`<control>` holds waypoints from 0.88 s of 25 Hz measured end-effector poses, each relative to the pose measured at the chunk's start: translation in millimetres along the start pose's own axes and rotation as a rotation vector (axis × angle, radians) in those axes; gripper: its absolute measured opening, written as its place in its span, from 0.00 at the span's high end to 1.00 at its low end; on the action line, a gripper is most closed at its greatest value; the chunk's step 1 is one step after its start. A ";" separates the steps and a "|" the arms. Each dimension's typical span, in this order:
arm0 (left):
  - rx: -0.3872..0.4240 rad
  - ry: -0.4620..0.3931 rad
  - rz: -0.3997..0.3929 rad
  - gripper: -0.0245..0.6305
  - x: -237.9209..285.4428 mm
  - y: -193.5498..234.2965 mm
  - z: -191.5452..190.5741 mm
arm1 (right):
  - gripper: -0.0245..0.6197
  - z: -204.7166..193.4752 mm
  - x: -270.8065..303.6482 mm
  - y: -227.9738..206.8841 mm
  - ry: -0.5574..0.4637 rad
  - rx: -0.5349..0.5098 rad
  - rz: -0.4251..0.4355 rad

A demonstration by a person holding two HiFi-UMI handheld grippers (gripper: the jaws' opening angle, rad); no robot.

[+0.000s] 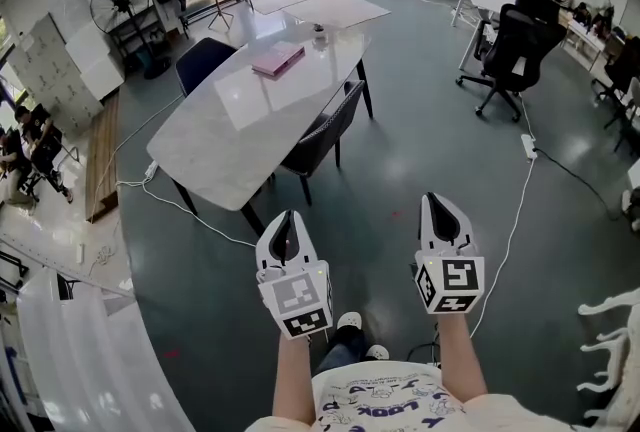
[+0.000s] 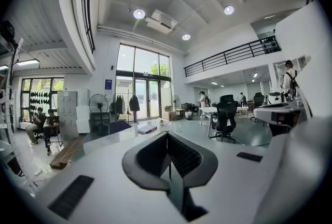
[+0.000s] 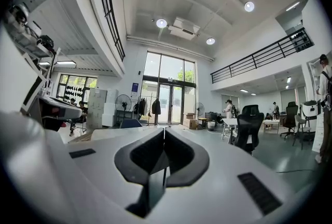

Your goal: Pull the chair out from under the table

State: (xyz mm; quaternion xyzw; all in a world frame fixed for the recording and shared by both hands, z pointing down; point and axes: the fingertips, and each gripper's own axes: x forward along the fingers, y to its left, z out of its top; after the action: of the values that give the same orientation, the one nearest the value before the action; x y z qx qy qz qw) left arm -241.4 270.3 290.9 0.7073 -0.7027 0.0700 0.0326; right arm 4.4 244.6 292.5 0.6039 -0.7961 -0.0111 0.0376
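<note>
Tabletop [image 1: 228,138] probably hides seat of near chair [image 1: 331,127].

One near table [image 1: 215,145], seemingly two chairs [image 1: 322,132] [image 1: 203,60] alongside

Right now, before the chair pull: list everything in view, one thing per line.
table: one, white marble, centre-left.
dark chair: one, black, tucked under the table's right edge.
blue chair: one, navy, at the table's far side.
pink book: one, pink, on the table.
office chair: at least one, black, upper right.
fan: one, black, upper left.
power strip: one, white, floor at right.
left gripper: one, white, bottom centre, shut, empty.
right gripper: one, white, bottom centre, shut, empty.
</note>
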 end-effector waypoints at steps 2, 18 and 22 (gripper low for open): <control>-0.016 0.005 -0.008 0.93 7.8 3.9 -1.2 | 0.95 -1.6 7.8 2.5 0.005 -0.001 0.000; -0.051 0.012 -0.136 0.65 87.0 16.4 -7.2 | 0.61 -12.6 79.8 18.2 0.020 0.024 0.027; -0.042 0.037 -0.153 0.63 105.6 11.2 -16.3 | 0.59 -22.8 92.2 15.9 0.047 0.016 0.037</control>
State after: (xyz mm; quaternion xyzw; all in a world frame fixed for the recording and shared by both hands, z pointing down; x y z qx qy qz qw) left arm -253.1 168.1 321.6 0.7566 -0.6472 0.0657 0.0657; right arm -33.9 160.8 320.5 0.5897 -0.8059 0.0102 0.0517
